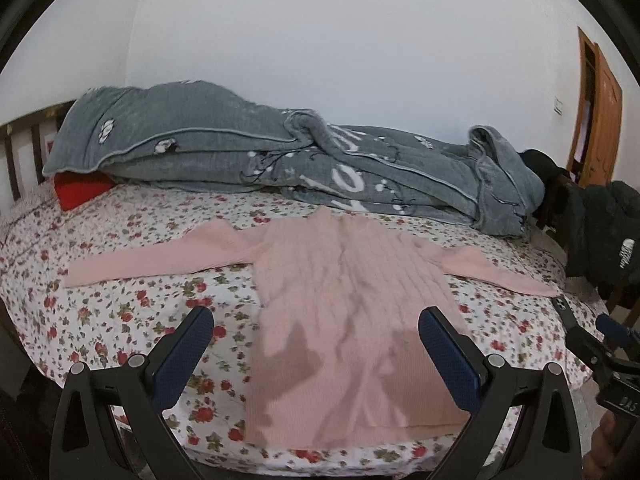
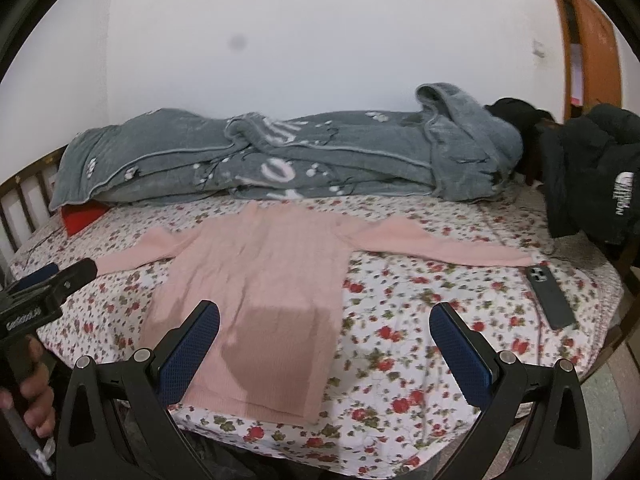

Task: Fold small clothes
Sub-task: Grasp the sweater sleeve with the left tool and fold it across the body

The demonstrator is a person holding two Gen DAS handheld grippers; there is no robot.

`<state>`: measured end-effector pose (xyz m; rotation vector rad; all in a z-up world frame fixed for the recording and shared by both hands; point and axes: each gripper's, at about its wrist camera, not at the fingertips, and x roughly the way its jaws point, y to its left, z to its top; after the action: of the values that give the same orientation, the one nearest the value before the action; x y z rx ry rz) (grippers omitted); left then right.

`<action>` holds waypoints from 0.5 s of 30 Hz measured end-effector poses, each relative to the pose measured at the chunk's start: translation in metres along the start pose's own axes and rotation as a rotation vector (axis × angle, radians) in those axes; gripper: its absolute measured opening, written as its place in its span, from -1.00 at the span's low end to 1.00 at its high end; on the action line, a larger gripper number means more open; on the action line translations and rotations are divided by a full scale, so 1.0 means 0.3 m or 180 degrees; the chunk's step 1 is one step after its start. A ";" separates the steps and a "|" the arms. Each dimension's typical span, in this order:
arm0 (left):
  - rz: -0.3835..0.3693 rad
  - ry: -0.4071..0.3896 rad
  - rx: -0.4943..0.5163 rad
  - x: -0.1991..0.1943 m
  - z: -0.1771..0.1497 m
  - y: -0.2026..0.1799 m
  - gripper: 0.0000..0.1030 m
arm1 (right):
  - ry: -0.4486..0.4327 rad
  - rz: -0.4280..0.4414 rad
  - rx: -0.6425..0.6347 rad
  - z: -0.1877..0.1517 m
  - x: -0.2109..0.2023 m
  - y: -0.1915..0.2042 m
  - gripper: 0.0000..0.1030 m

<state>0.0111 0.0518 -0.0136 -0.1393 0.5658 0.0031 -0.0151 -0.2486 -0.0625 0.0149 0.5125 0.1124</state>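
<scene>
Covering the bed (image 1: pixel 120 300) near its front edge, the pink sweater (image 1: pixel 344 312) lay flat, sleeves outspread, unfolded, while the left claw (image 1: pixel 316 344) and right claw (image 2: pixel 324 340) hovered open, empty, judged ready to grasp a sleeve first.

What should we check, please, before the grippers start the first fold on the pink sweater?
1. Pink sweater spread flat, both sleeves out: ok.
2. Left gripper open and empty: ok.
3. Right gripper open and empty: ok.
4. Phone clear of the right sleeve cuff: not ok, it lies right by it.
5. Grey blanket off the sweater: ok, though close behind the collar.
6. Sweater front or back up: cannot tell.
</scene>
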 end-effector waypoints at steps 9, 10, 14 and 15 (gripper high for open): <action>0.0335 0.0153 -0.0391 0.231 -0.053 0.356 0.99 | 0.0247 0.0184 -0.0143 -0.069 0.230 0.081 0.99; 0.0403 0.0182 -0.0437 0.264 -0.057 0.412 0.99 | 0.0274 0.0200 -0.0158 -0.079 0.255 0.090 0.97; 0.0642 0.0224 -0.0706 0.355 -0.066 0.645 0.93 | 0.0428 0.0265 -0.0192 -0.119 0.369 0.122 0.87; 0.0681 0.0233 -0.0789 0.370 -0.068 0.697 0.92 | 0.0468 0.0305 -0.0175 -0.127 0.392 0.127 0.87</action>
<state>0.0853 0.2524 -0.1173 -0.3203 0.6502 0.2776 0.0641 -0.1982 -0.1515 -0.0229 0.6557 0.2225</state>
